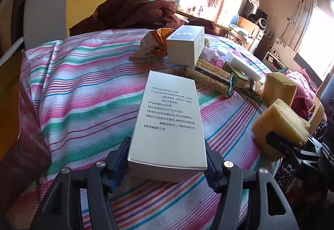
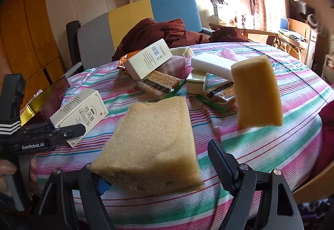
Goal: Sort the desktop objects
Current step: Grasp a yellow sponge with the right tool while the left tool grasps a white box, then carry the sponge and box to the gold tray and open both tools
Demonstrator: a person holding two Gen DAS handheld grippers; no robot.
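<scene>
My left gripper [image 1: 167, 160] is shut on the near end of a long silvery-white box [image 1: 169, 117] with printed text on top, over the left part of the striped tablecloth [image 1: 83, 88]. The right wrist view shows this box [image 2: 81, 111] at the left, in the left gripper [image 2: 64, 134]. My right gripper [image 2: 208, 117] is open; its yellow sponge pads [image 2: 154, 142] stand wide apart with nothing between them. Beyond it lies a pile: a leaning white box [image 2: 148, 60], cracker packets [image 2: 160, 83], a small cream box [image 2: 195, 82], a long white block [image 2: 210, 65] and an orange snack bag [image 2: 125, 58].
A grey, yellow and blue chair [image 2: 129, 19] with a dark brown garment [image 2: 158, 29] stands behind the table. A dark red box with a gold edge [image 2: 48, 98] lies at the table's left rim. A wooden chair back [image 2: 313, 186] is near the right edge.
</scene>
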